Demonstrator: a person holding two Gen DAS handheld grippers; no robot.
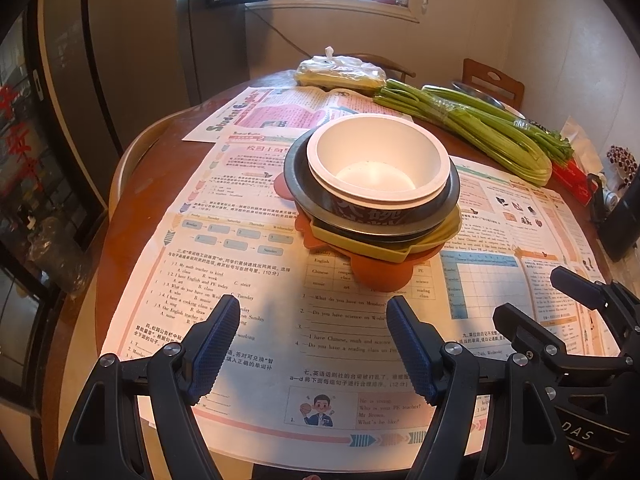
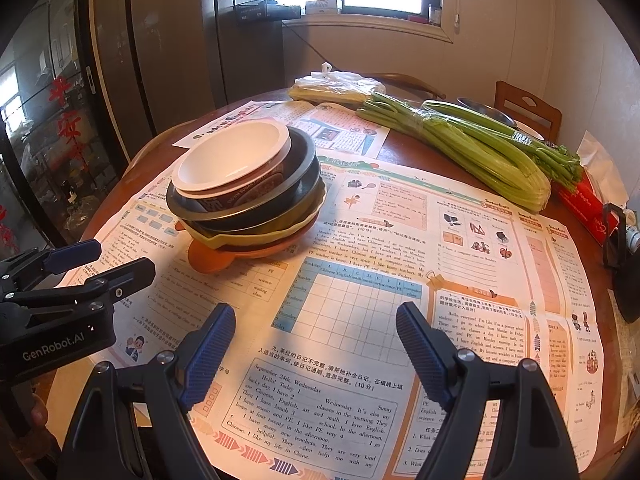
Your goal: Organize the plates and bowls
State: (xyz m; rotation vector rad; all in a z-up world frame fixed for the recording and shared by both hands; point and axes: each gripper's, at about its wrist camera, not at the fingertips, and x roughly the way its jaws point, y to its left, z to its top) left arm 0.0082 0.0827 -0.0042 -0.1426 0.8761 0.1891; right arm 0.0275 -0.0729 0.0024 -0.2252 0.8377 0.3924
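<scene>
A round wooden bench [image 1: 132,216] with a glossy reddish-brown top carries everything, and most of its surface is covered by printed newspaper sheets [image 1: 248,264], flat and matte, with blocks of text, tables and cartoon figures. Along the far right edge lie bundles of celery [image 1: 472,132], long ribbed green stalks whose long axis runs from the bench's middle back toward the right, leafy ends pointing to the far right.

In the middle of the bench stands the stack of plates and bowls [image 1: 372,196], resting on the newspaper with every opening facing up. At the bottom is an orange plate [image 1: 380,276], smooth, with a rounded tab that points toward the cameras. On it sits a yellow dish [image 1: 360,246] with squared, angular corners. Above that a dark bowl [image 1: 372,218] with a wide grey rim and pale lettering on its wall nests inside the dish. The topmost piece is a white bowl [image 1: 378,160], round and deep, with a thick smooth lip; from the right wrist view it leans slightly toward the left.

The left hand-held gripper [image 1: 312,344] hovers just in front of the stack, its blue ribbed pads [image 1: 218,340] spread apart with nothing between them. The right hand-held gripper [image 2: 316,348] hangs over the newspaper to the right of the stack, near the left one, its fingers also apart and holding nothing.
</scene>
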